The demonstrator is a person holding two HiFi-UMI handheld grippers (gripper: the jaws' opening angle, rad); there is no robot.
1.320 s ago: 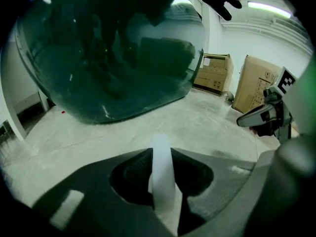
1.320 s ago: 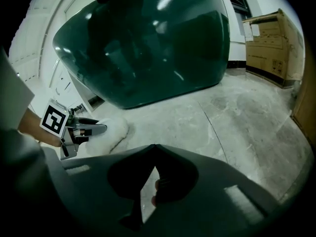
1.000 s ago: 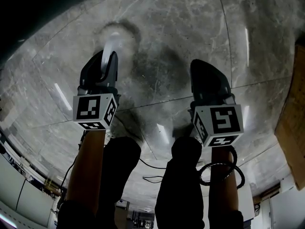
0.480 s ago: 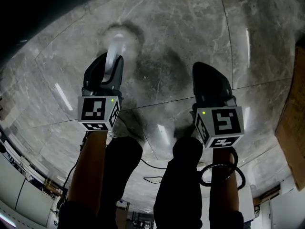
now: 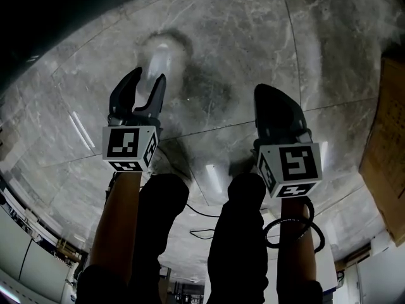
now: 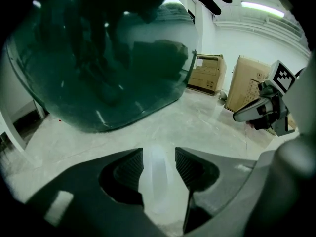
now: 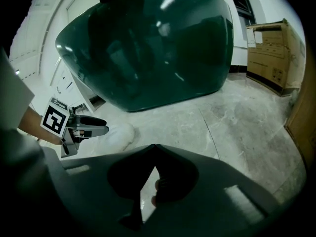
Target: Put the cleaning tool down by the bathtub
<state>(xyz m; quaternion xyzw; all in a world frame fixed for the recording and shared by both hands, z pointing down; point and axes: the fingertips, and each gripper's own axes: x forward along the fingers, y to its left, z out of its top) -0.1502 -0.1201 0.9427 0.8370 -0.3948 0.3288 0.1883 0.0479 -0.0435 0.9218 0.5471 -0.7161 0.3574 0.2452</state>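
The white cleaning tool (image 5: 159, 54) stands with its rounded head on the marble floor and its handle (image 6: 157, 179) rising between the jaws of my left gripper (image 5: 147, 76). Those jaws are spread open and the handle stands loose in the gap. In the right gripper view the tool's white head (image 7: 118, 135) lies on the floor just past the left gripper (image 7: 94, 125). The dark green bathtub (image 7: 148, 48) bulges close behind, and it fills the upper left of the left gripper view (image 6: 98, 58). My right gripper (image 5: 269, 94) hangs shut and empty to the right.
Cardboard boxes stand by the wall (image 6: 207, 73) and at the right edge (image 5: 386, 157). A black cable (image 5: 202, 233) lies on the floor by the person's legs. A coiled cable (image 5: 294, 230) hangs at the right wrist.
My left gripper's jaws have spread apart from the tool's handle, which they clasped a second ago. The right gripper stays where it was.
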